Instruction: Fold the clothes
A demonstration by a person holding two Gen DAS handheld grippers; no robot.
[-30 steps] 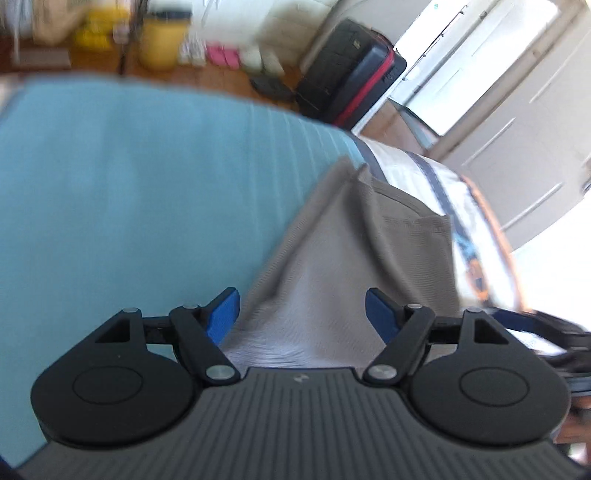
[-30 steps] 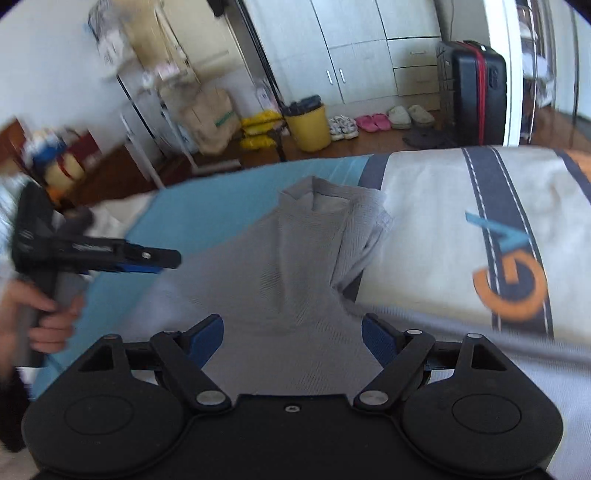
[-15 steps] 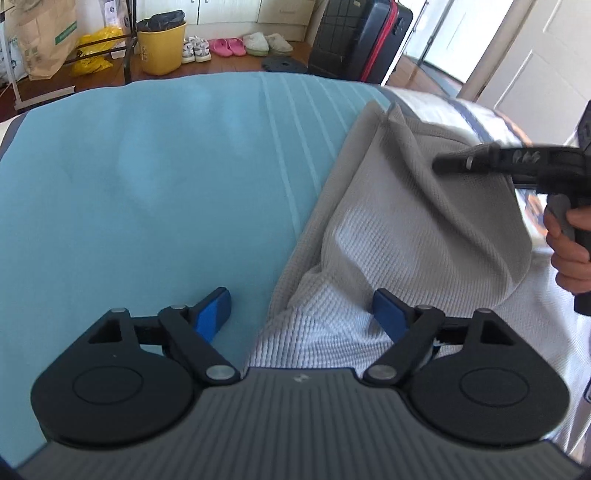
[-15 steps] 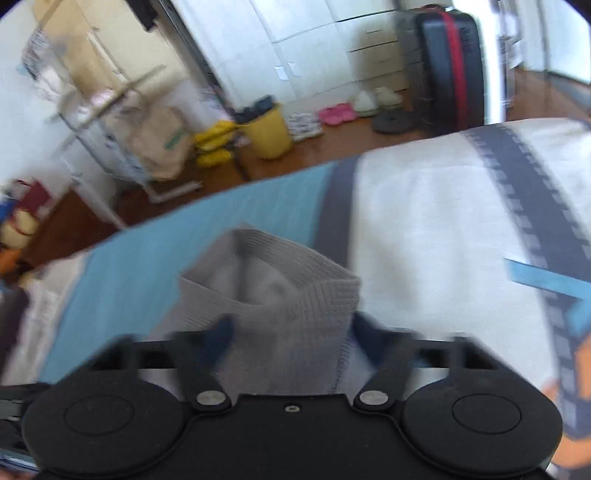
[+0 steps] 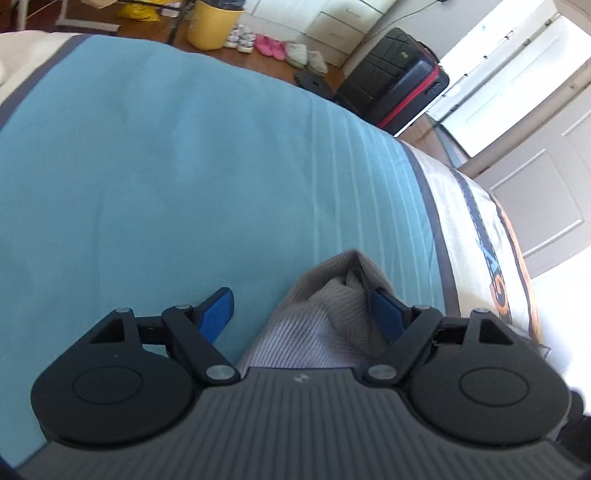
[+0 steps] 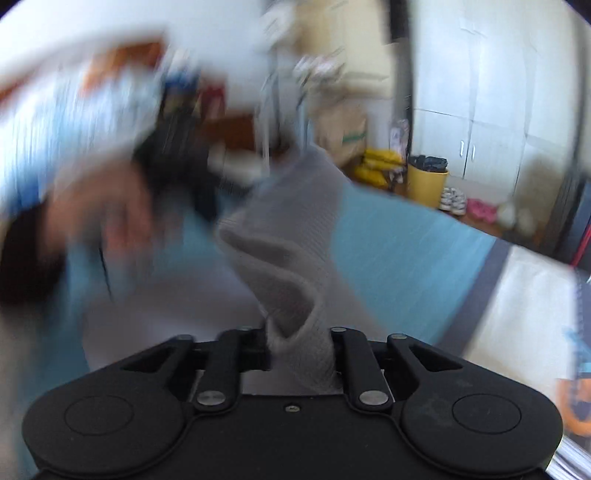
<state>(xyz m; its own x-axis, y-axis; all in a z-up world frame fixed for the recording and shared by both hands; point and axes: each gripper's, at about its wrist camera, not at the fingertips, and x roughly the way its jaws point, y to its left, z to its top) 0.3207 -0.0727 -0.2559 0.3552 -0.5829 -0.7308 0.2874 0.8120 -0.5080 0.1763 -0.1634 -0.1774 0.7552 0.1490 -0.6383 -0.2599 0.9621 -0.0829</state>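
A grey waffle-knit garment (image 5: 325, 317) lies bunched between the blue fingers of my left gripper (image 5: 303, 310), which is open over the teal bedspread (image 5: 184, 184). In the right wrist view my right gripper (image 6: 301, 347) is shut on a fold of the same grey garment (image 6: 291, 258), which rises lifted and stretched away from the jaws. The view is motion-blurred. The person's hand holding the left gripper (image 6: 173, 158) shows blurred at upper left.
The bed has a white panel with a dark stripe and orange print (image 5: 491, 258) on its right side. Beyond the bed stand a black suitcase (image 5: 391, 81), a yellow bin (image 5: 210, 22), shoes (image 5: 280, 48) and white cabinets (image 6: 487, 110).
My right gripper has closed on the garment and lifted it, swinging left. My left gripper stays open; less of the garment lies in front of it now.
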